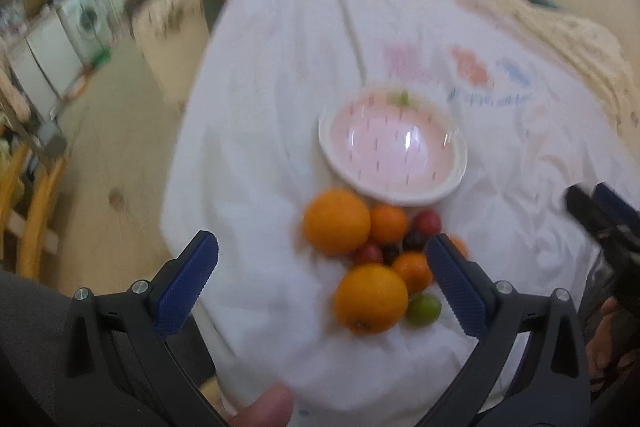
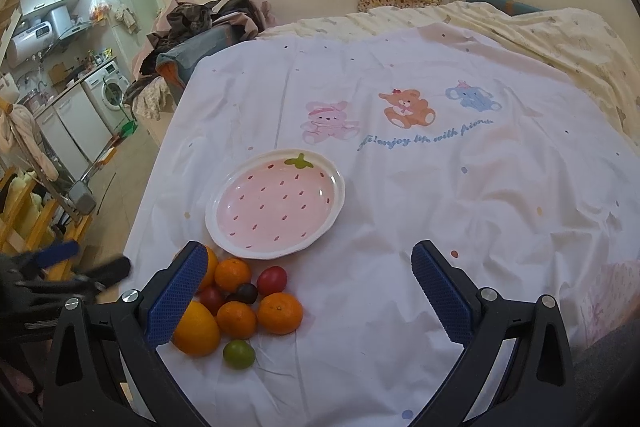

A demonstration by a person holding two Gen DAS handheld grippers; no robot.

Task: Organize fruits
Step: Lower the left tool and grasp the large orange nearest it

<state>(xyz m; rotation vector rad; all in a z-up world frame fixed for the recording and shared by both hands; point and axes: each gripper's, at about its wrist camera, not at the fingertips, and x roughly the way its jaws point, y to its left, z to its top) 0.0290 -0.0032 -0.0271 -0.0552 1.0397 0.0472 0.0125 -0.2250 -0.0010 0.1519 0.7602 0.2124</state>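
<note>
A pink strawberry-pattern plate (image 2: 276, 205) lies on a white printed cloth (image 2: 440, 187); it also shows in the left wrist view (image 1: 394, 151). Just in front of it is a pile of fruit: oranges (image 2: 279, 313) (image 1: 336, 221), small red and dark plums (image 2: 272, 279), and a green one (image 2: 239, 354) (image 1: 423, 310). My left gripper (image 1: 320, 279) is open and empty, above the near side of the pile. My right gripper (image 2: 308, 299) is open and empty, with the pile by its left finger. Each gripper shows at the other view's edge.
The cloth covers a bed with a cream blanket (image 2: 560, 35) at the back right. A heap of clothes (image 2: 196, 23) sits at the bed's far left. Wooden floor (image 1: 112, 155), a washing machine (image 2: 110, 89) and yellow wooden furniture (image 2: 28, 211) lie to the left.
</note>
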